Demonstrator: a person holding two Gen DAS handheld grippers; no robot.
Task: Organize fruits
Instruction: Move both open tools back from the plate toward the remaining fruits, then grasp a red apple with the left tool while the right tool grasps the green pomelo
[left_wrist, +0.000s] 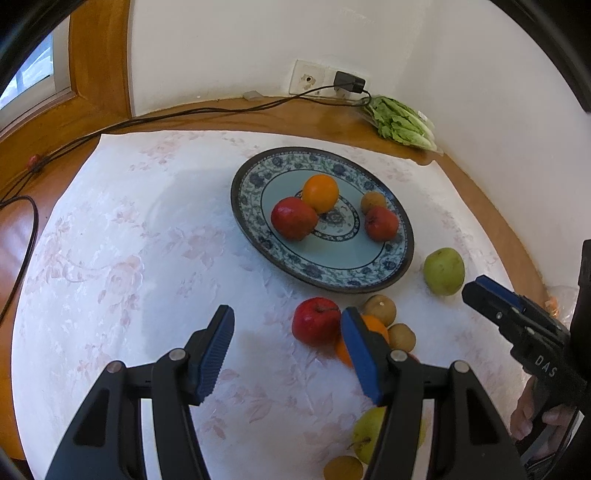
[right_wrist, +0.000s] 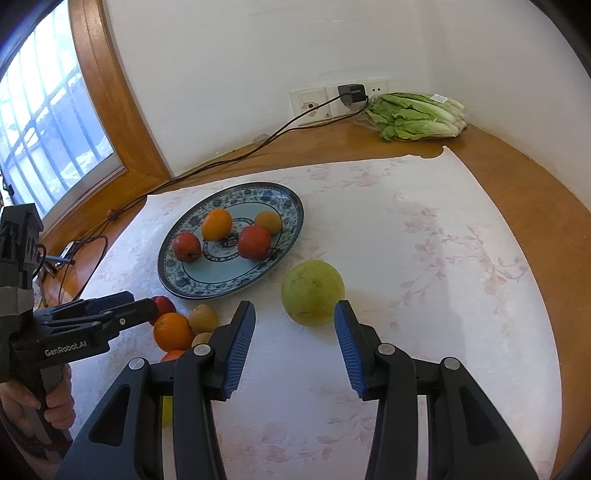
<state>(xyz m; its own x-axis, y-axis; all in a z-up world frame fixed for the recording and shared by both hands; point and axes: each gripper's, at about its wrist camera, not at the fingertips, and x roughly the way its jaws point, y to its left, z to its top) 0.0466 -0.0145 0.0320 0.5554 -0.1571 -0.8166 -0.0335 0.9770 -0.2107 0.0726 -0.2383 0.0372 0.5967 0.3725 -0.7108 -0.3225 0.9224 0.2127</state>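
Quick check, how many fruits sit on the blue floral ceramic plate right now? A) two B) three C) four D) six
C: the blue floral ceramic plate holds four fruits: one orange, two red apples and one small brownish-yellow fruit; the rest lie on the cloth.

Left view: orange and pear half-hidden behind gripper finger – yellow fruit cut by bottom edge

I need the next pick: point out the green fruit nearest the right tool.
The green fruit beside the plate, just ahead of the right tool; the other green one lies under the left tool.
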